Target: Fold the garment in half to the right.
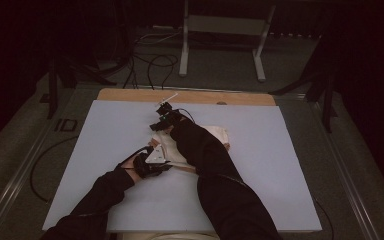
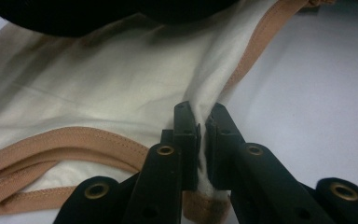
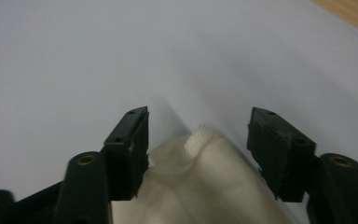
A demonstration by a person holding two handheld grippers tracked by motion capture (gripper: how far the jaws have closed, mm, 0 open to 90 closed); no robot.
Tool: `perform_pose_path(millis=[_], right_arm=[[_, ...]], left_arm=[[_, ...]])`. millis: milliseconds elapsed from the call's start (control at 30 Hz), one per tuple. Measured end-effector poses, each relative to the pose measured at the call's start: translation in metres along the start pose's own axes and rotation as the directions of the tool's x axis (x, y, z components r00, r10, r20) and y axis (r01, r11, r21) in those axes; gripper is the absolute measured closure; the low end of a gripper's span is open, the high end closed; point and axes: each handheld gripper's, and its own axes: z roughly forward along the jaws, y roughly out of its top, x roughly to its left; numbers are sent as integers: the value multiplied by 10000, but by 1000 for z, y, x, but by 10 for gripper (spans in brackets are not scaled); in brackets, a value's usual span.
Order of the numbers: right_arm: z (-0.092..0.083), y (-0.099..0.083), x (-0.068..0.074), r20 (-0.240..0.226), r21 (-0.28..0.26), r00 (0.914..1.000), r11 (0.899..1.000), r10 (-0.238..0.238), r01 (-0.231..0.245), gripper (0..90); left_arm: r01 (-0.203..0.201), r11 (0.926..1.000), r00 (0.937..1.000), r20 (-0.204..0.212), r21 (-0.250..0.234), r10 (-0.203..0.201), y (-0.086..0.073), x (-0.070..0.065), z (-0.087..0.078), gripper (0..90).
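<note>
A white cloth bag (image 1: 216,134) with tan straps (image 2: 70,141) lies crumpled near the middle of a pale blue board (image 1: 280,170). At its near left end, my left gripper (image 1: 153,163) is shut on a pinched fold of the white cloth (image 2: 121,79), right beside a tan hem; its jaws (image 2: 203,125) squeeze the fabric tight. At the bag's far end my right gripper (image 1: 163,122) is open. A white corner of the cloth (image 3: 200,172) rises between its jaws (image 3: 198,128), with gaps on both sides. A dark sleeve crosses over the bag in the high view.
The blue board (image 3: 121,46) rests on a wooden tabletop whose edge (image 1: 185,95) shows at the back. Beyond it stand a white metal frame (image 1: 220,30) and loose black cables (image 1: 150,62) on the floor. Dark stands flank the table.
</note>
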Motion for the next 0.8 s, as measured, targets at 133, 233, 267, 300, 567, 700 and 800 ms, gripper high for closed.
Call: perform_pose_path(millis=[133, 233, 267, 300, 567, 700, 800], right_arm=[[3, -3, 5, 359, 212, 9972, 9977, -648, 641, 527], [3, -3, 7, 555, 291, 9937, 9949, -976, 961, 675], [2, -2, 8, 557, 316, 9929, 9941, -1055, 1038, 739], [2, -2, 9, 569, 337, 9917, 9929, -1156, 1138, 795], [-9, 1, 8, 381, 124, 9944, 9951, -989, 985, 877], [-15, 2, 8, 290, 77, 9950, 9954, -958, 956, 879], [-20, 2, 8, 264, -67, 9946, 9949, -1006, 1008, 879]], left_arm=[[-16, 10000, 10000, -11, 6, 16, 0, 0, 0, 848], [-21, 10000, 10000, -11, 23, 21, 0, 0, 0, 848], [-25, 10000, 10000, -17, 21, 25, 0, 0, 0, 848], [-19, 10000, 10000, -19, 10, 19, 0, 0, 0, 848], [19, 10000, 10000, -4, -23, -19, 1, 0, 0, 849], [-63, 10000, 10000, -5, -10, 63, 3, -1, -2, 849], [-107, 9999, 9999, -8, -68, 107, 5, -2, -3, 849]])
